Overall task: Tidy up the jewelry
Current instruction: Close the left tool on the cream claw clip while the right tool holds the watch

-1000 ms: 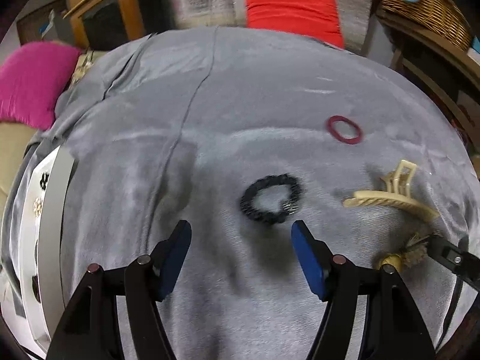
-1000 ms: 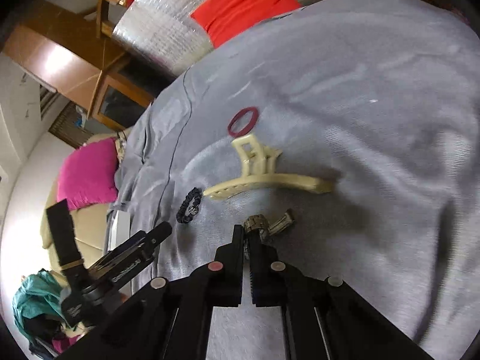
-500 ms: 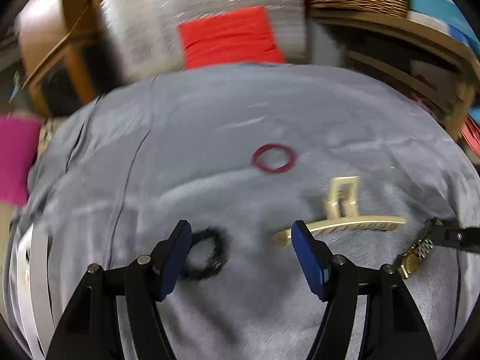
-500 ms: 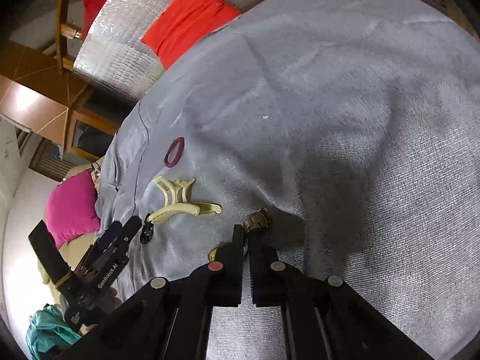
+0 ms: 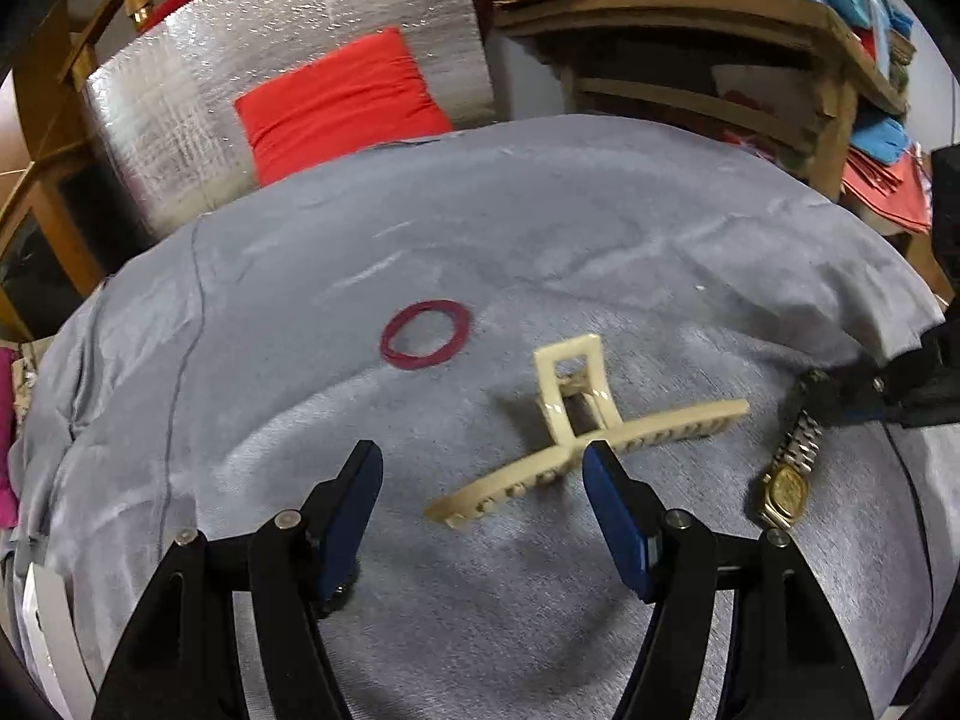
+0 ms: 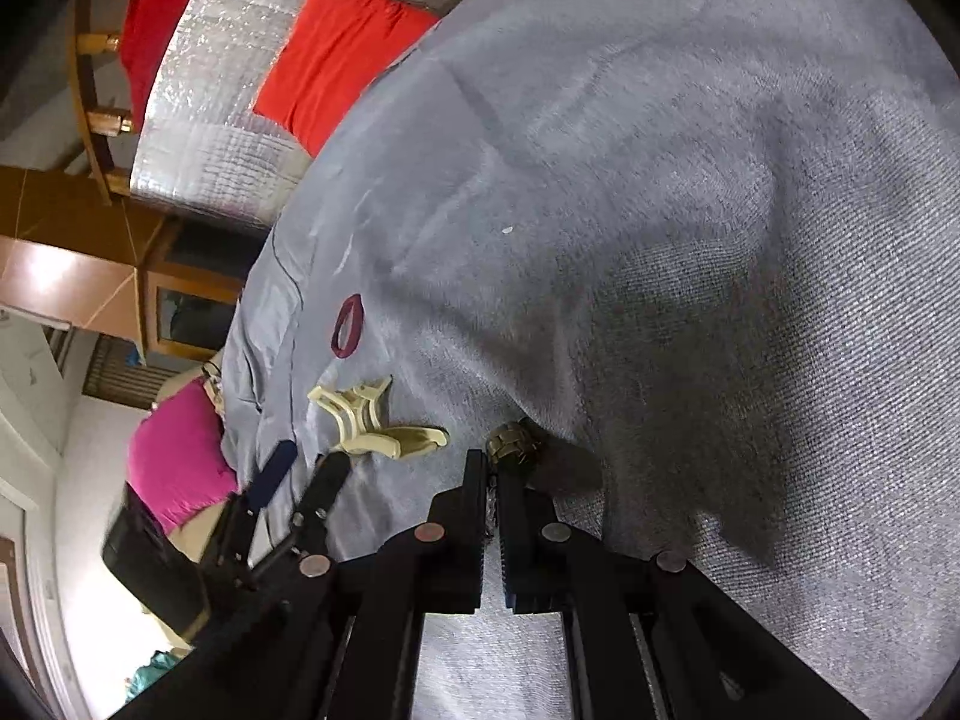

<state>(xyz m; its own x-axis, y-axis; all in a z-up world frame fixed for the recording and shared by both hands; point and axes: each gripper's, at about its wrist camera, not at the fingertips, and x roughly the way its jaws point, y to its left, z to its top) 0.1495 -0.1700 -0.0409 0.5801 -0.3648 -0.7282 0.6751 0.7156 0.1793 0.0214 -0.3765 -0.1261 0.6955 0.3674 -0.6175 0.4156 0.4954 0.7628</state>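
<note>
Through the left wrist camera I am holding the left gripper (image 5: 480, 510) with its jaws spread wide over the grey cloth (image 5: 600, 228), the cream claw hair clip (image 5: 591, 441) lying just ahead between them. The red hair tie (image 5: 426, 334) is lying beyond it, and the gold wristwatch (image 5: 791, 471) is hanging by its band from the right gripper's tips, its face resting on the cloth.

Through the right wrist camera I am keeping the right gripper (image 6: 493, 477) pinched shut on the wristwatch (image 6: 510, 443). To do this well, I judge I should be lifting slowly, since the grip is only on the band's end and the links could slip.
</note>
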